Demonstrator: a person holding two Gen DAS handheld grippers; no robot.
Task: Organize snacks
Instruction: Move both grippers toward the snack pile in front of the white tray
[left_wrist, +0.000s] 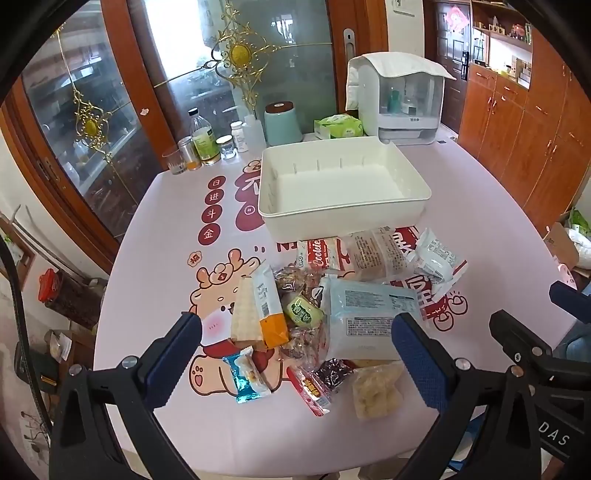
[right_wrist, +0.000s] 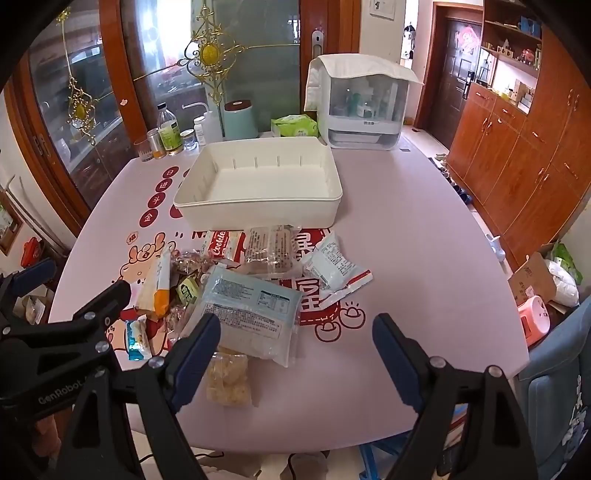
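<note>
2 blue-padded fingers of the left gripper (left_wrist: 295, 332) are seen spread wide in the left wrist view, with nothing clamped between them; they are held above the near part of a snack pile (left_wrist: 332, 306) on the pink printed table (left_wrist: 166, 206). Within the pile, a large pale blue packet (left_wrist: 369, 314) is laid beside a small green packet (left_wrist: 301, 309), and a white and orange wrapper (left_wrist: 271, 306) is leaned against a cream wafer pack (left_wrist: 244, 314). A blue and white candy packet (left_wrist: 246, 374) and a clear bag of pale pieces (left_wrist: 375, 389) are found nearest the table's near edge. Just behind the pile, an empty white bin (left_wrist: 343, 195) is set, touched at its front wall by a red cookie pack (left_wrist: 319, 254). Part of the right gripper (left_wrist: 532, 306) is caught at the right edge.

In the right wrist view, the right gripper (right_wrist: 295, 332) is likewise shown fully parted and gripping nothing, poised over the pile's right side, where the pale blue packet (right_wrist: 251, 314) is partly covered by its left finger. The white bin (right_wrist: 258, 188) is seen beyond the snacks, and a white and red sachet (right_wrist: 334, 269) is laid at the pile's right. Bottles and jars (right_wrist: 168, 136) and a white dispenser cabinet (right_wrist: 362, 107) are ranged along the table's far edge. The left gripper (right_wrist: 85, 291) is visible at the left, its state not readable from this view.
</note>
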